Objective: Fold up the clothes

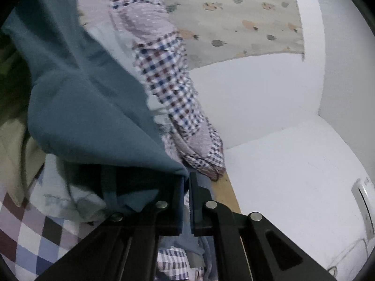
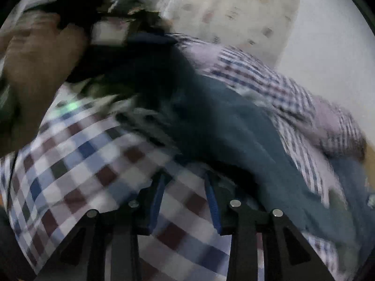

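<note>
Fabric fills both wrist views. Left gripper (image 1: 186,180): black jaws with blue pads drawn close together, clamped on an edge of the teal-blue knit garment (image 1: 93,107), which hangs in folds up and to the left from the pinch. Just right of it, touching, a small-check red, blue and white shirt (image 1: 168,82) trails down in a rolled band, its lower end resting on a strip of yellowish wooden surface (image 1: 225,189). Beyond, white walls (image 1: 269,93) and a pale curtain printed with small fruit shapes (image 1: 234,16). Lower left, a larger-check cloth in maroon, blue and white (image 1: 30,231) lies under an olive-beige fabric (image 1: 11,145).

Right gripper (image 2: 186,182): jaws apart, fingers hovering over the large-check cloth (image 2: 82,154); contact with it cannot be judged, as the view is motion-blurred. Teal garment (image 2: 234,128) runs diagonally across the pile, over the small-check shirt (image 2: 269,82). A person's hand (image 2: 39,58) shows at upper left, beside dark, indistinct gear.
</note>
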Motion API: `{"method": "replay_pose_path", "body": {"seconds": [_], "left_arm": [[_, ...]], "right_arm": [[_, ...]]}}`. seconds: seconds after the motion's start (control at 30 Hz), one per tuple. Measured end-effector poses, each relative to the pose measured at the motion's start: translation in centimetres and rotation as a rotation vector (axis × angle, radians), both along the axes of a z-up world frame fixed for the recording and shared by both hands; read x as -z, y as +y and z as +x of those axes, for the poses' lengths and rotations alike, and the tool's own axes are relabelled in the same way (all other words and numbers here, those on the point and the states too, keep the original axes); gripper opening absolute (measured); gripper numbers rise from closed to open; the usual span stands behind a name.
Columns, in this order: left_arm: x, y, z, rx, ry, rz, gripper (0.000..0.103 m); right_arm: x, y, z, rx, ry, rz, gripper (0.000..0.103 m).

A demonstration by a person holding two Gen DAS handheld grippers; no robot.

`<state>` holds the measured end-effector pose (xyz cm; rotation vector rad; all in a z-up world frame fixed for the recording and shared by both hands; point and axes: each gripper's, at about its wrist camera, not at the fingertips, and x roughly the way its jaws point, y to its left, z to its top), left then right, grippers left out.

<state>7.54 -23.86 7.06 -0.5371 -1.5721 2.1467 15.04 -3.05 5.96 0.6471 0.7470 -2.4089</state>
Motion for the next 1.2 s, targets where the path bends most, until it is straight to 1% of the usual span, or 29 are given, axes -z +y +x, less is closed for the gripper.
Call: {"method": "replay_pose_path", "body": {"seconds": [0.03, 0.1, 0.17, 0.23, 0.3, 0.5, 0.6, 0.67, 0.7, 0.73, 0.8, 0.9, 0.97, 1.0, 1.07, 1.1, 1.13, 1.17, 1.2], "left_arm": [[-0.4, -0.1, 0.0, 0.004, 0.012, -0.005, 0.002], [-0.3, -0.5, 0.2, 0.021, 0.020, 0.009, 0.002], [0.0, -0.9, 0.1, 0.036, 0.018, 0.027, 0.002], [0.0, -1.2, 0.1, 0.041, 0.012, 0.034, 0.002], [-0.1, -1.5, 0.4, 0.049, 0.012, 0.042, 0.002], [-0.3, -1.3, -1.0, 0.067, 0.018, 0.051, 0.002], [0.0, -1.5, -0.9, 0.076, 0.018, 0.070, 0.002], [0.1, -1.6, -0.8, 0.077, 0.018, 0.078, 0.002], [0.2, -1.7, -0.7, 0.075, 0.016, 0.077, 0.002], [0.2, -1.8, -0.7, 0.073, 0.014, 0.075, 0.002], [0.1, -2.0, -0.6, 0.066, 0.016, 0.075, 0.002], [0.0, -2.4, -0.3, 0.048, 0.021, 0.074, 0.002], [0.0, -2.6, -0.2, 0.041, 0.026, 0.077, 0.010], [0.0, -2.6, -0.2, 0.038, 0.029, 0.080, 0.012], [-0.1, -2.7, 0.0, 0.037, 0.039, 0.091, 0.022], [-0.1, -2.7, 0.1, 0.038, 0.046, 0.097, 0.025], [-0.2, -2.9, 0.2, 0.040, 0.052, 0.098, 0.031], [-0.3, -3.0, 0.4, 0.039, 0.059, 0.095, 0.037], [-0.8, -3.2, 0.9, 0.028, 0.070, 0.069, 0.041]], "right_arm": [[0.0, -0.8, 0.0, -0.020, 0.006, -0.002, 0.038], [-0.2, -2.1, -0.7, -0.039, 0.015, -0.015, 0.038], [-0.7, -2.9, -1.9, -0.034, 0.021, -0.041, 0.038], [-1.0, -3.8, -3.1, -0.014, 0.060, -0.038, 0.038], [-0.9, -4.6, -4.0, 0.003, 0.111, -0.001, 0.038], [1.4, -6.8, -5.2, -0.025, 0.175, 0.160, 0.038], [2.0, -7.4, -6.0, -0.007, 0.207, 0.213, 0.038], [2.2, -7.7, -6.7, -0.002, 0.200, 0.224, 0.033], [2.1, -7.7, -7.0, 0.002, 0.186, 0.222, 0.012], [1.8, -7.4, -7.1, 0.006, 0.166, 0.208, 0.002], [0.7, -6.5, -6.9, 0.008, 0.114, 0.146, 0.002], [-1.4, -5.0, -4.5, -0.023, 0.091, 0.083, 0.002], [-2.5, -4.2, -3.2, -0.043, 0.069, 0.051, 0.002], [-3.4, -3.5, -2.3, -0.052, 0.062, 0.033, 0.001], [-5.1, -2.4, -0.7, -0.063, 0.044, 0.002, 0.001], [-5.9, -1.9, -0.1, -0.066, 0.035, -0.014, 0.001], [-6.7, -1.0, 0.4, -0.067, 0.026, -0.034, 0.001], [-7.6, -0.5, 1.0, -0.069, 0.017, -0.052, 0.001], [-8.4, -0.2, 1.7, -0.070, 0.005, -0.071, 0.002]]}}
